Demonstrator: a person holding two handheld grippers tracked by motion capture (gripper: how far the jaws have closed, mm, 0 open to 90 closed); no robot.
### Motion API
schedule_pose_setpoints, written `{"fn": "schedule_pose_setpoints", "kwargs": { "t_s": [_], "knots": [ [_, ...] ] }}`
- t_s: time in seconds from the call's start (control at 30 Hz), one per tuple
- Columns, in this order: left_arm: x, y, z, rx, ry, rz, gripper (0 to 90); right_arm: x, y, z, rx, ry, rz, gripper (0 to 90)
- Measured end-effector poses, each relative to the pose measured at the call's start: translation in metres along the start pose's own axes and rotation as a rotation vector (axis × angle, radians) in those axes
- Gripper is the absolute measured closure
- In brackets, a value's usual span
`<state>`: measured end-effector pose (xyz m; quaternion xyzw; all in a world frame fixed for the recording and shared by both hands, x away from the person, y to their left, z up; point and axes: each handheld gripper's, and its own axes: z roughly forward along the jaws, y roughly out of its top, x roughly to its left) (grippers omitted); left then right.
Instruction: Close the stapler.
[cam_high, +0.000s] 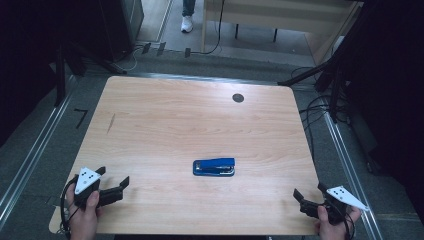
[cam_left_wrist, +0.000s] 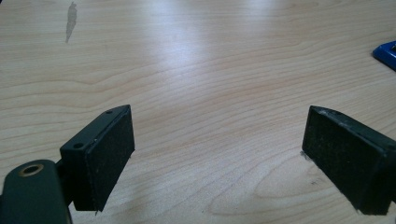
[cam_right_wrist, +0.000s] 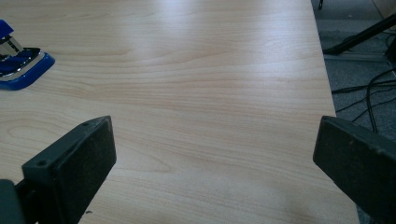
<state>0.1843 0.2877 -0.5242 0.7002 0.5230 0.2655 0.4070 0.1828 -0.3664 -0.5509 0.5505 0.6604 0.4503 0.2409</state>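
Observation:
A blue stapler (cam_high: 214, 167) with a metal strip along its side lies flat on the wooden table (cam_high: 200, 115), a little in front of the middle. My left gripper (cam_high: 114, 176) is held at the near left corner and points toward the middle. Its jaws stand open over bare wood (cam_left_wrist: 219, 116), and a corner of the stapler (cam_left_wrist: 386, 52) shows at the right edge. My right gripper (cam_high: 308, 190) is at the near right corner, open with nothing between its jaws (cam_right_wrist: 215, 126). In its view the stapler (cam_right_wrist: 21, 65) lies far off to the left.
A dark round grommet (cam_high: 238, 98) sits near the table's far edge and a dark streak (cam_high: 111, 123) marks the left side. Cables (cam_high: 320, 110) trail on the floor beside the right edge. A person's shoe (cam_high: 187, 22) and a wooden desk (cam_high: 280, 15) are beyond the table.

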Motion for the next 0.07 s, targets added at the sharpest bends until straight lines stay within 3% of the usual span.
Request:
{"fn": "schedule_pose_setpoints", "kwargs": {
  "t_s": [0.07],
  "knots": [
    [-0.0001, 0.0, 0.0, 0.001, 0.001, 0.002, 9.5, -0.0006, 0.0002, 0.0006, 0.002, -0.001, 0.002, 0.0]
  ]
}}
